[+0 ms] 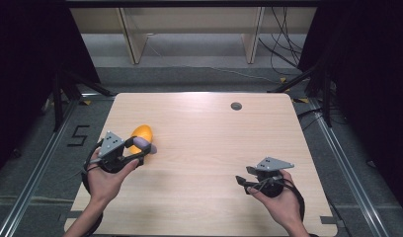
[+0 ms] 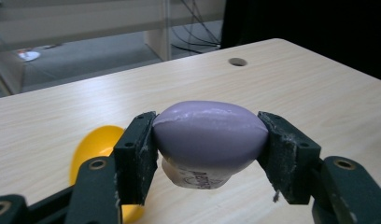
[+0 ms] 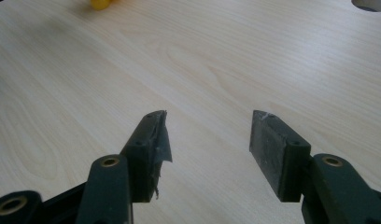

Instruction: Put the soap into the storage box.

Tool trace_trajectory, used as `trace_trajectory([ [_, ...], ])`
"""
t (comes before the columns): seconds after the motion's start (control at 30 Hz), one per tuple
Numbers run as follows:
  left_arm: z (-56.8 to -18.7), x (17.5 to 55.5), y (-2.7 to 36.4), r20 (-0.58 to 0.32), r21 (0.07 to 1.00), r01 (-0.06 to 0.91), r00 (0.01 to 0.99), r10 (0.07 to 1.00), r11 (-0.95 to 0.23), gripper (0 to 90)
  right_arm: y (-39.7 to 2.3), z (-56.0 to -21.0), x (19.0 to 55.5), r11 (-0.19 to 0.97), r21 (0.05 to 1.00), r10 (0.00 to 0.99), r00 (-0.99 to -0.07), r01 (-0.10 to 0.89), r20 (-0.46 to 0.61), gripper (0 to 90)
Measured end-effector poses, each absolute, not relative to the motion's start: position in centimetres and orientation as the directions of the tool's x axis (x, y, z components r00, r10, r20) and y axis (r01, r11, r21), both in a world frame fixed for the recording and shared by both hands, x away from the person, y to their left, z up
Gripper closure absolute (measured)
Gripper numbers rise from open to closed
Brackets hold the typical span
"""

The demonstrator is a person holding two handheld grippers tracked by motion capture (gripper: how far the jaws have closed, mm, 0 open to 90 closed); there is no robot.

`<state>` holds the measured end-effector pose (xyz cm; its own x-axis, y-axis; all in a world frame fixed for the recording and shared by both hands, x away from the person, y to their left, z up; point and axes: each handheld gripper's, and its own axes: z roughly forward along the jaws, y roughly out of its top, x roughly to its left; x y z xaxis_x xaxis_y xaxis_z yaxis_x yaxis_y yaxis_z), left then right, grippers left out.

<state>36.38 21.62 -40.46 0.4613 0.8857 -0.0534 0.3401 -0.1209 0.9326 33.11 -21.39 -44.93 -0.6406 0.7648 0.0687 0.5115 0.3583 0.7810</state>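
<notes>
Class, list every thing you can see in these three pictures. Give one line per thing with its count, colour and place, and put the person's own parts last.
Purple egg: 1, purple with a whitish underside, clamped in the left gripper's jaws.
Yellow egg: 1, yellow-orange, on the table's left part, just beyond the purple egg.
Table: 1, light wood, centre of the high view.
Hole: 1, grey, in the table near its far edge.
Shelf: 1, pale wood, on the floor beyond the table.
Cables: several, black, on the floor at the far right.
Left gripper: 1, black, shut on the purple egg.
Right gripper: 1, black, jaws open over bare table.
Hands: 2, each holding a gripper.
</notes>
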Motion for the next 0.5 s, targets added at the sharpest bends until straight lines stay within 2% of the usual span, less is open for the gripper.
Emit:
trace_trajectory([
  [0.23,-40.5,38.7,22.5,-0.019,0.929,0.351,0.356,0.934,-0.115,39.6,-21.4,-45.0,33.2,0.364,0.778,0.757,-0.649,0.512,0.074,46.1],
  [0.5,-41.2,42.0,22.9,-0.027,0.917,0.392,0.254,0.967,-0.078,39.6,-21.2,-45.1,33.2,0.362,0.776,0.758,-0.648,0.517,0.078,45.8],
])
